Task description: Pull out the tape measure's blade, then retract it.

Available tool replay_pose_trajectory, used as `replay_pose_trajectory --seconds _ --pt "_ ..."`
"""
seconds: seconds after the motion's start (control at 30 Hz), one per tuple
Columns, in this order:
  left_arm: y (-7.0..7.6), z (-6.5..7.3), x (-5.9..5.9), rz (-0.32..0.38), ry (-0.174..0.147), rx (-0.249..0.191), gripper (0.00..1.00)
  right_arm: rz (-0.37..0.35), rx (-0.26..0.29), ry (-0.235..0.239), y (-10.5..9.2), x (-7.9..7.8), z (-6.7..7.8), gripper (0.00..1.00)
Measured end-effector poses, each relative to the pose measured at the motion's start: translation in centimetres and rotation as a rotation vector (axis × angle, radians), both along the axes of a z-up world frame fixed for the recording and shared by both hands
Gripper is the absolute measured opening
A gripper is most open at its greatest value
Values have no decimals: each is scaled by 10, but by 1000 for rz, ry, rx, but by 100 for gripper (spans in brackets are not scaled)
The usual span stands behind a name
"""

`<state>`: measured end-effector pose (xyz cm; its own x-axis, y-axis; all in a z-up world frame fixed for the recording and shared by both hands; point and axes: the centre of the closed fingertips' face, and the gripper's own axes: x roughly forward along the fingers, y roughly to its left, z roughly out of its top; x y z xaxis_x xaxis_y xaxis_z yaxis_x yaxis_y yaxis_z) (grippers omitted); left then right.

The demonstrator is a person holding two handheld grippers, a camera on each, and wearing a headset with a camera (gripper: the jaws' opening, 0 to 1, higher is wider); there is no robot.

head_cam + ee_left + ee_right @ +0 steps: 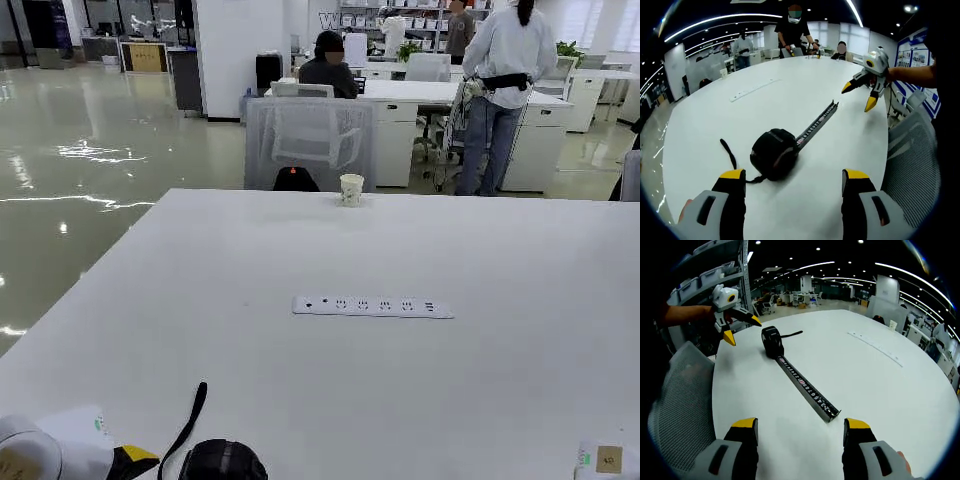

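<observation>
Tape measure: the black case (pixel 771 341) sits on the white table (pixel 880 390) with its blade (pixel 802 385) already drawn out and lying flat, numbers facing up.
Left claw (pixel 744 331): spread, pinching nothing, held just above the table beside the case.
Right claw (pixel 801 423): spread and empty, its jaws on either side of the blade's line, a little short of the hook (pixel 834 414).
Step in hand: the pull-out looks done, so retracting is likely what remains.
Doing it well: pin the case with the left claw so it cannot skid. Pinch the blade near the hook with the right claw and feed it back slowly, not letting it snap in. If a lock is set, it must be freed first; I cannot tell from here.
Long axis: the blade runs straight from the case toward the right claw, across the near edge of the table.
Pointing: the hook end faces the right claw and the mouth of the case faces along the blade. The strap (pixel 791 333) trails off the opposite side of the case.
Nearby: a power strip (pixel 875 347) lies well apart, clear of the blade's path.
</observation>
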<state>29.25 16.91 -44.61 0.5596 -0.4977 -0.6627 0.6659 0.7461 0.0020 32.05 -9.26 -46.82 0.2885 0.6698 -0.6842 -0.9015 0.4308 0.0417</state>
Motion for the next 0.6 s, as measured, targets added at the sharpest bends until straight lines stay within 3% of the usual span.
replay_pose_trajectory --seconds 0.6 --pt "-14 11 -22 135 -56 -86 83 -119 80 -28 4 -20 11 78"
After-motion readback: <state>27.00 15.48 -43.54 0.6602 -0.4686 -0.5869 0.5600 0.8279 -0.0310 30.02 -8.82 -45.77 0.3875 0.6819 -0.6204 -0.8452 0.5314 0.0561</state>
